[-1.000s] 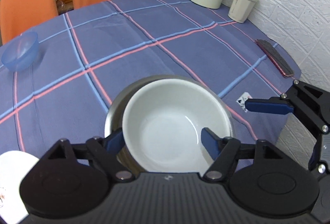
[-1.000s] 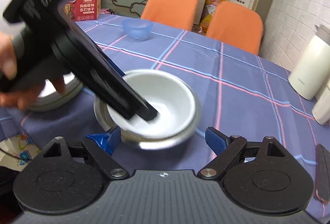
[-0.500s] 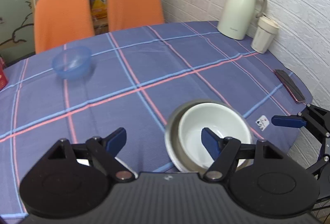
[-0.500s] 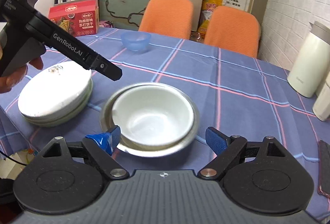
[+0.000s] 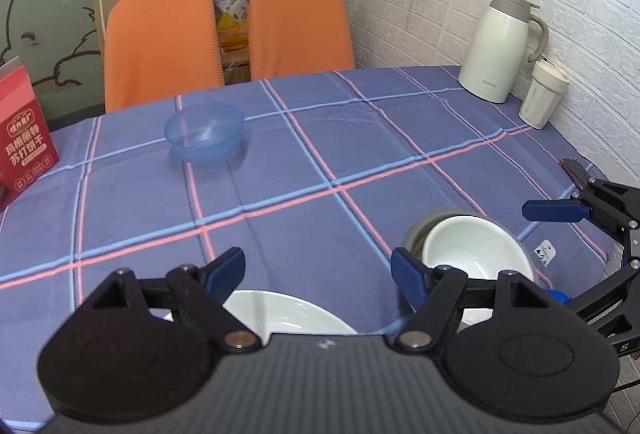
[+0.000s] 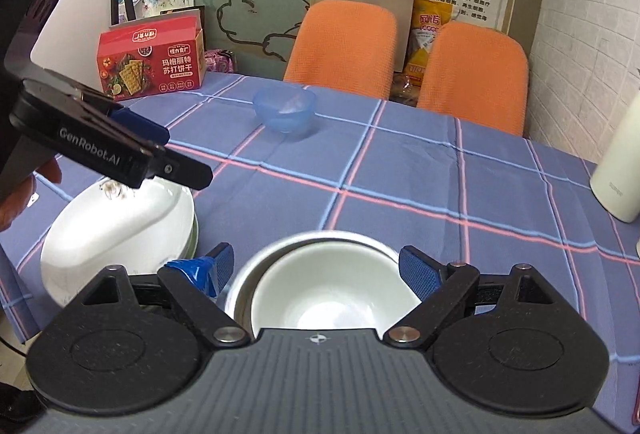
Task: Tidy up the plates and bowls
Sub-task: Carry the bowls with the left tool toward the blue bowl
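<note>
My left gripper [image 5: 318,274] hangs above the near edge of the table with its jaws wide apart and nothing between them. My right gripper [image 6: 316,268] sits level at the near edge, jaws also spread and empty. A hand [image 6: 18,194] grips the left tool's handle.

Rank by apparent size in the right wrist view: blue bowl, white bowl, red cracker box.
1. White bowl, though nearest the camera, so inflated.
2. Red cracker box.
3. Blue bowl, clearly smallest.
</note>
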`<state>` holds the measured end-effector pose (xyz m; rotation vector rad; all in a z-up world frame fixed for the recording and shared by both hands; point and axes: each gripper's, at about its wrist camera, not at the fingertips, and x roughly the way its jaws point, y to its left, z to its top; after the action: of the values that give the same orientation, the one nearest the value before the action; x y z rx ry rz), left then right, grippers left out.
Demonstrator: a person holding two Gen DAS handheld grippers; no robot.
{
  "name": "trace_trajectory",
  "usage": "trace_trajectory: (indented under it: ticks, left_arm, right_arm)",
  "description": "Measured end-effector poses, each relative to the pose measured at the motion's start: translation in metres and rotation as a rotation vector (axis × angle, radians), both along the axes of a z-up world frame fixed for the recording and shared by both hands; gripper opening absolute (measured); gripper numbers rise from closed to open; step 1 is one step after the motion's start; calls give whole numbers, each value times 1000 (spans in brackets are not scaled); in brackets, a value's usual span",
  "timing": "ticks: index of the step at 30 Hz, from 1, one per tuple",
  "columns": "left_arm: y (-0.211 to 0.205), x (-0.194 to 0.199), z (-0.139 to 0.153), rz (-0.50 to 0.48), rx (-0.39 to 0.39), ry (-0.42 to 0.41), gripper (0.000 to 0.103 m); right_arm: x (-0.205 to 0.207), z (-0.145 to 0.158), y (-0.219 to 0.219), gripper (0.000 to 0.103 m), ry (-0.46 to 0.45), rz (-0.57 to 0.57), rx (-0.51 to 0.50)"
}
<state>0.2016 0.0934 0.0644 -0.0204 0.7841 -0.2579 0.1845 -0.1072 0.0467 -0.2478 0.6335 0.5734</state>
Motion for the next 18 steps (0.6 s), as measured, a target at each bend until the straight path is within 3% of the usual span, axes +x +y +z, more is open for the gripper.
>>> trace_trajectory:
  ticks: [11,18]
  left_arm:
    - [66,44,-21,104,-29,50,74]
    - [120,121,-23,198,-75,43,74]
  right_arm:
    - [70,1,59,77,23,70,-65]
    - [154,-6,113,77,87,87,-81]
